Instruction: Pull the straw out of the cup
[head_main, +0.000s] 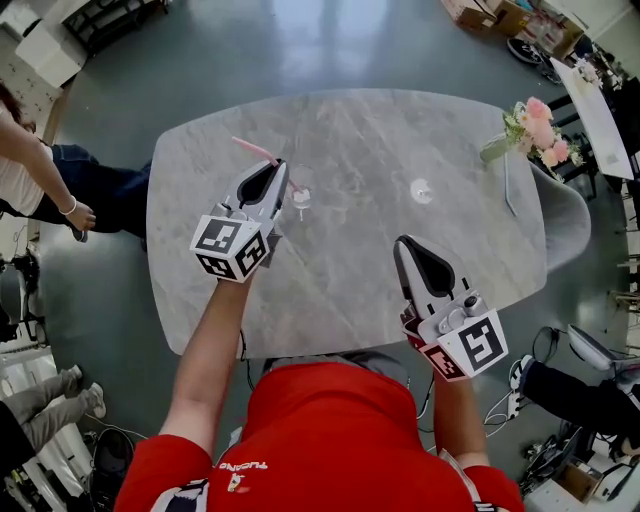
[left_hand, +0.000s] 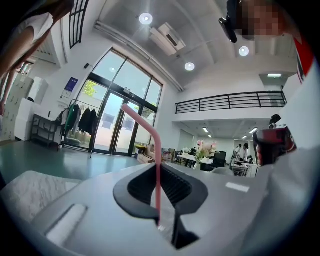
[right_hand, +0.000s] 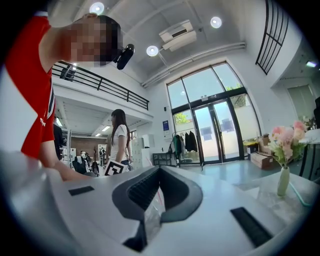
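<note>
Head view first, says the senior inspector. Where does the straw stand against the cup?

The junior replies: The cup (head_main: 301, 199) sits on the grey desk (head_main: 350, 290) with nothing holding it. The left gripper (head_main: 277, 168) hangs just left of the cup and above its rim, jaws pinching the pink straw (head_main: 254, 150) below the bend. The bent top sticks out up and to the left of the cup, and the lower part slants down toward its mouth. I cannot tell whether the lower end has cleared the rim.

Senior: Does the left gripper view support that?

Junior: Yes. The straw runs upright between the ribbed pads, which are pressed onto it. It is a narrow grip on a thin, smooth tube.

Senior: And the right gripper?

Junior: The right gripper (head_main: 403, 245) is well apart from the cup, to its right and nearer the person. Its jaws are drawn together, with only a pale slit between them and nothing I can identify in it. It gives the cup no support.

Senior: What are the hazards?

Junior: I judge three.
- The cup looks small and light. If the straw's end catches the rim during a slanted pull, the cup could tip or drag across the desk.
- The straw could slide through so thin a pinch and drop back in.
- A harder squeeze could flatten it. It might then flick out and carry drips beyond the cup.
</note>
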